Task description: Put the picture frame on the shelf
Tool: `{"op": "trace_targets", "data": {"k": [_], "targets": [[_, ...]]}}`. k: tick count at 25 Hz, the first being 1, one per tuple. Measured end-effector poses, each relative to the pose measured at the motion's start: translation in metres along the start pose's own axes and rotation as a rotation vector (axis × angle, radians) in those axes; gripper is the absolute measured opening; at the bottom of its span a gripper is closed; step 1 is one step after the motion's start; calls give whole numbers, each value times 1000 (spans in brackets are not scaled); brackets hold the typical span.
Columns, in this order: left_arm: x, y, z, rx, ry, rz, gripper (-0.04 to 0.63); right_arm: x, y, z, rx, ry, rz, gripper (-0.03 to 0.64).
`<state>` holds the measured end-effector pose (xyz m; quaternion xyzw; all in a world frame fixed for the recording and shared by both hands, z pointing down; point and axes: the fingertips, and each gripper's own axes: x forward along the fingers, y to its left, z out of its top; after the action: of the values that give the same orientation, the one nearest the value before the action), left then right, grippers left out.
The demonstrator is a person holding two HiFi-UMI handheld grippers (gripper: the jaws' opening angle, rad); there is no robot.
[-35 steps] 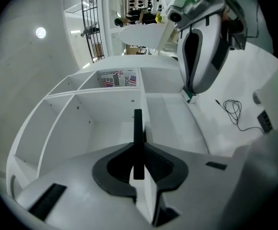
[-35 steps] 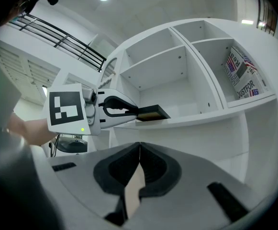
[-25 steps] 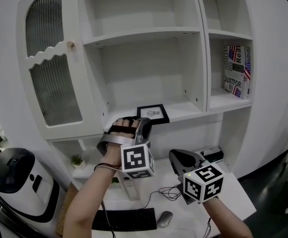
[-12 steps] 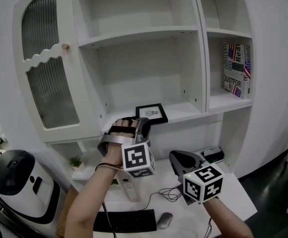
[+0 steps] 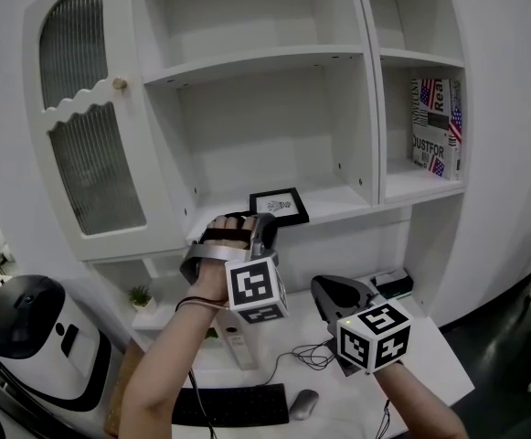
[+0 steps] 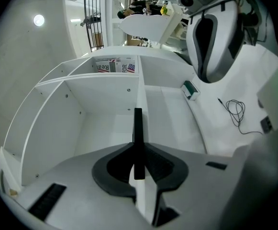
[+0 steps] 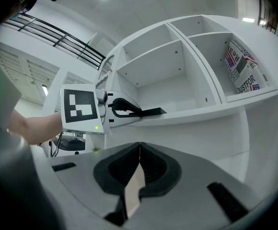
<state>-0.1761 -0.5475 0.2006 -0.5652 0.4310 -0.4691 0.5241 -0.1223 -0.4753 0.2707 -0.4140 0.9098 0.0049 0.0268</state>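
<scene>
1. Barely anything's changed: the left gripper point(image 5: 263, 230) has crept a touch up and in toward the shelf point(image 5: 338, 199), taking the picture frame point(image 5: 279, 205) with it.
2. Left tongs are clamped on the frame's near edge. In the left gripper view it's just a thin black sliver pinched between the jaws.
3. Frame's lying flat, face up, at the front edge of the middle compartment, reaching from the jaws toward the back wall. It looks near square from here, so I can't call a long axis. Can't tell if it's touching the board yet either.
4. I'd keep it level, slide it deeper until most of it sits over the board, set it down, then let go gently.
5. Right gripper point(image 5: 327, 289) hangs lower, off to the right, jaws pressed together with nothing in them.
</scene>
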Motion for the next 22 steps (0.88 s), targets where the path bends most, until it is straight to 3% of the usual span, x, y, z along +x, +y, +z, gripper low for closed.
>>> {"op": "trace_targets", "data": {"k": [8,13,18,22], "targets": [[0,0,-4,-34,16,-8,63,-10,-1,2,-1,2,-11,2],[-8,0,3,-64,-6,2,98,-20,-2,1,1,1,-22,2],[-32,6,9,-154,-32,47,98,-32,0,0,-1,4,-27,2],[-52,-2,8,-228,-41,26,97,-39,4,-5,5,11,-23,2]]}}
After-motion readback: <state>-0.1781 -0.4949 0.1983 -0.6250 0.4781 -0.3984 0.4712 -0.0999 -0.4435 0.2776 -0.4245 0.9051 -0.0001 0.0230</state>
